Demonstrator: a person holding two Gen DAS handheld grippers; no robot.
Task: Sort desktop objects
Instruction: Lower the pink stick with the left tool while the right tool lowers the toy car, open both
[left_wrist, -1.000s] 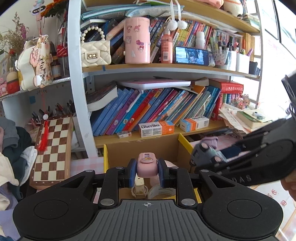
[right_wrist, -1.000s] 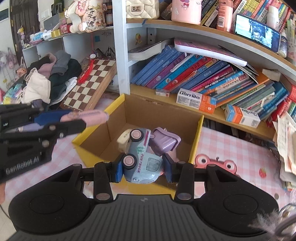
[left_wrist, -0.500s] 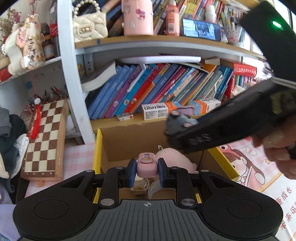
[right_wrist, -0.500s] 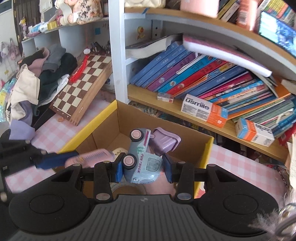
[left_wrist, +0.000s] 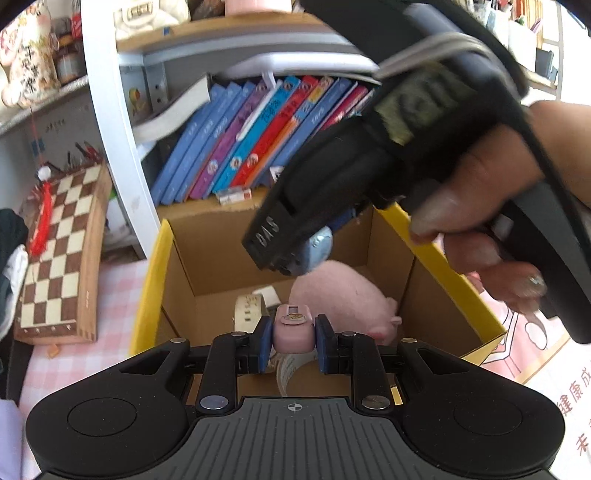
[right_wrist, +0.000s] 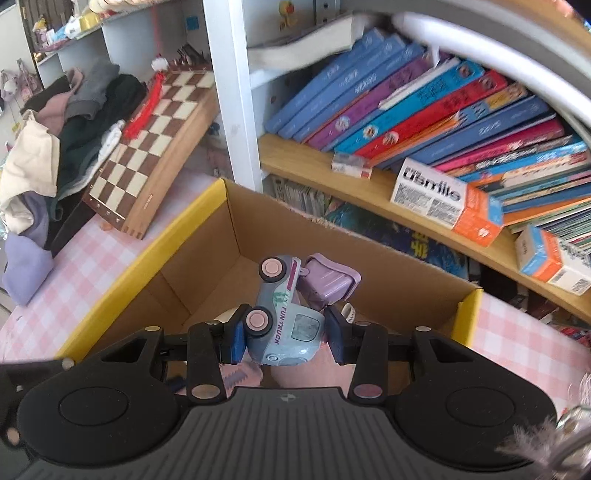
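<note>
The left gripper (left_wrist: 289, 345) has its blue-padded fingers (left_wrist: 263, 343) pinching a small pink comb (left_wrist: 293, 328) end-on, held over the open cardboard box (left_wrist: 177, 280) with yellow-edged flaps. Below it in the box lie a pink plush toy (left_wrist: 343, 299) and a roll of tape (left_wrist: 248, 312). The right gripper (right_wrist: 284, 341) has its fingers (right_wrist: 236, 341) pressed against the sides of a pale blue toy truck (right_wrist: 282, 325), lettered "FUN TRUCK", tilted with its pink wheels turned to the left and its lilac rear bin (right_wrist: 328, 282) pointing up and away; the truck hangs above the box interior. In the left wrist view the right gripper crosses the upper right, blurred, with a hand (left_wrist: 491, 206) wrapped around its handle. The box stands on a tabletop (right_wrist: 92, 243) covered in pink checked cloth, just in front of a bookshelf (right_wrist: 303, 155) of leaning books (right_wrist: 406, 107). A wooden chessboard (right_wrist: 155, 147) leans left of the box, beside a heap of clothes (right_wrist: 55, 147).
</note>
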